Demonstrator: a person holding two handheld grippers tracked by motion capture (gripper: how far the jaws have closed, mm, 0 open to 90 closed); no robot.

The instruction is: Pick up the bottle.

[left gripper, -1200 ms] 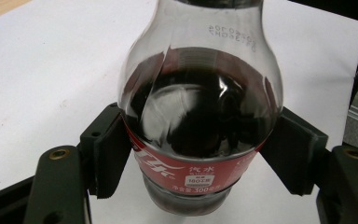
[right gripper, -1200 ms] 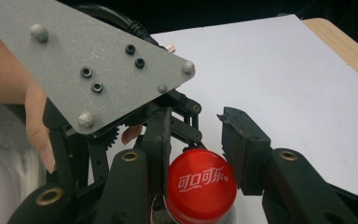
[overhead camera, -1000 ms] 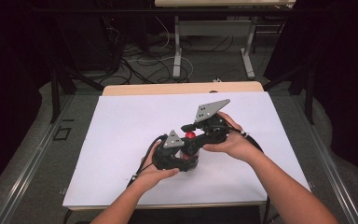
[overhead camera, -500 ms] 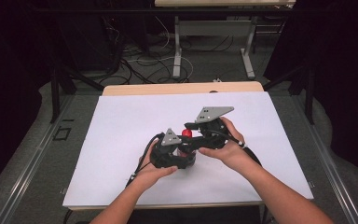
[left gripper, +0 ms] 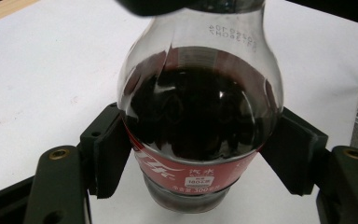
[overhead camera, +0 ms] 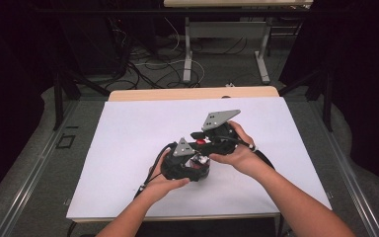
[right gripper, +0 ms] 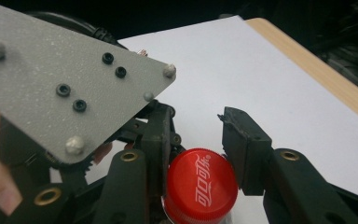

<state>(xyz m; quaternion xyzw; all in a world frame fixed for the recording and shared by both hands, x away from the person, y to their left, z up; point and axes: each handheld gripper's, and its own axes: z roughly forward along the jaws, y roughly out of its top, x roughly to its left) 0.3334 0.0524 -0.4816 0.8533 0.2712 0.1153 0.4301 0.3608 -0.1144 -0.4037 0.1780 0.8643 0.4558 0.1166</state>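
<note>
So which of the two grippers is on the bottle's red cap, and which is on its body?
The right gripper closes on the red cap; the left gripper clamps the dark cola bottle lower down, at its labelled body.

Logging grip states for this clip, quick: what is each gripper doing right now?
Left gripper: closed on the cola bottle, pads on its sides.
Right gripper: jaws just closed, clamped on the bottle's red cap.

High view: cola bottle (overhead camera: 201, 159) mostly hidden under both grippers and hands. Left gripper view: bottle neck cut off at top edge. Right gripper view: red cap (right gripper: 199, 187) cut by bottom edge.
</note>
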